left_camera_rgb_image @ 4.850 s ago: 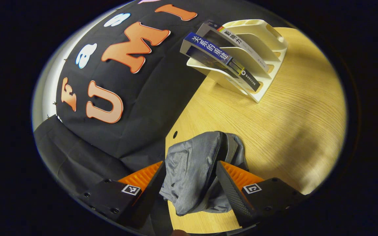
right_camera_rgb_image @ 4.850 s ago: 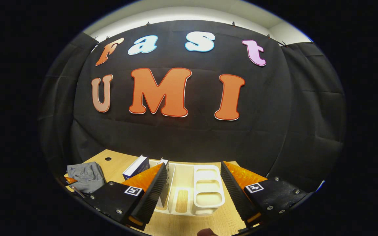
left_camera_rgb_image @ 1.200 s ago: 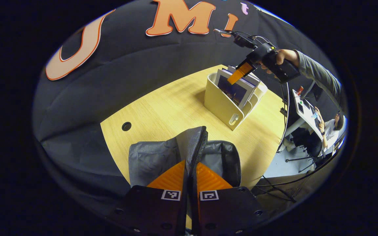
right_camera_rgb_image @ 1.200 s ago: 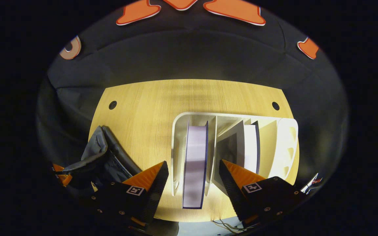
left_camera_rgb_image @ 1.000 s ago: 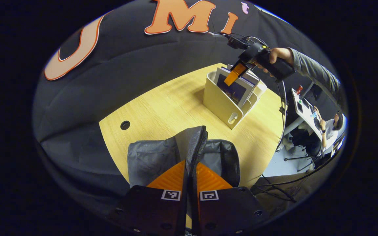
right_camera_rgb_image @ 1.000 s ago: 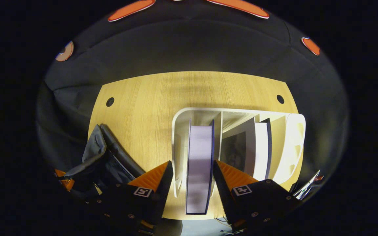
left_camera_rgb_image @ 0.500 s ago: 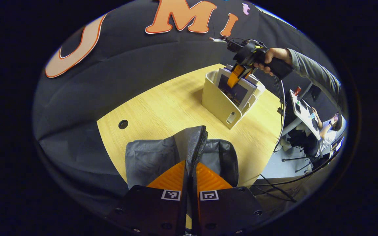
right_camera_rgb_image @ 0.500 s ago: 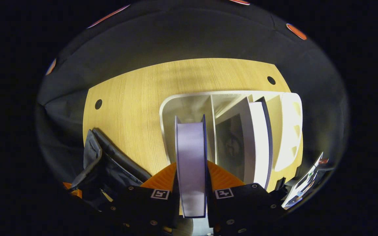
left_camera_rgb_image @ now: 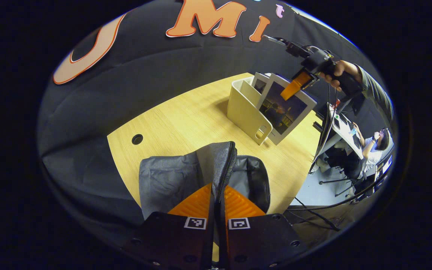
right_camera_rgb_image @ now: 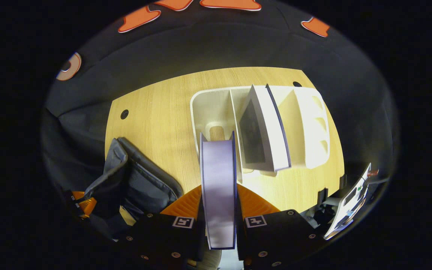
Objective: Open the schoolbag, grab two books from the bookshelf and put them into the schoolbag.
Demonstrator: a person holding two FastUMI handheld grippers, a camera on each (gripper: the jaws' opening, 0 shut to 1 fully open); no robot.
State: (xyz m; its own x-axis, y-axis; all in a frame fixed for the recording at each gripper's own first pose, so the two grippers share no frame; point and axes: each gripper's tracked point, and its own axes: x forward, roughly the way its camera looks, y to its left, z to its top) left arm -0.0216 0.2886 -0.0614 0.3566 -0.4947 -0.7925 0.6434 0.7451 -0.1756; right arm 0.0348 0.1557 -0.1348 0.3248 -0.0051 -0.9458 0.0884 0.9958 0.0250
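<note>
While the thin book with a dark photographic cover and blue-edged boards [right_camera_rgb_image: 219, 195] is clamped between the two fingers of the right gripper [right_camera_rgb_image: 219, 210], its page block is seen edge-on in the right gripper view and its long axis runs straight out along the fingers. In the left gripper view the same book [left_camera_rgb_image: 285, 109] is seen lifted out beside the cream plastic slotted bookshelf [left_camera_rgb_image: 243, 108], its lower corner close to the pale wooden table [left_camera_rgb_image: 186, 120]. The grey fabric schoolbag [right_camera_rgb_image: 135, 185] is seen to the left of the held book and lower, with its dark mouth held apart. That mouth is kept up by the left gripper [left_camera_rgb_image: 218, 191], whose fingers are pressed together on the zippered edge of the bag [left_camera_rgb_image: 223, 165]. It is judged that the book must be carried leftward and turned so that its narrow edge is lined up with the opening. A second book [right_camera_rgb_image: 263, 129] is left leaning in the middle slot of the shelf.
</note>
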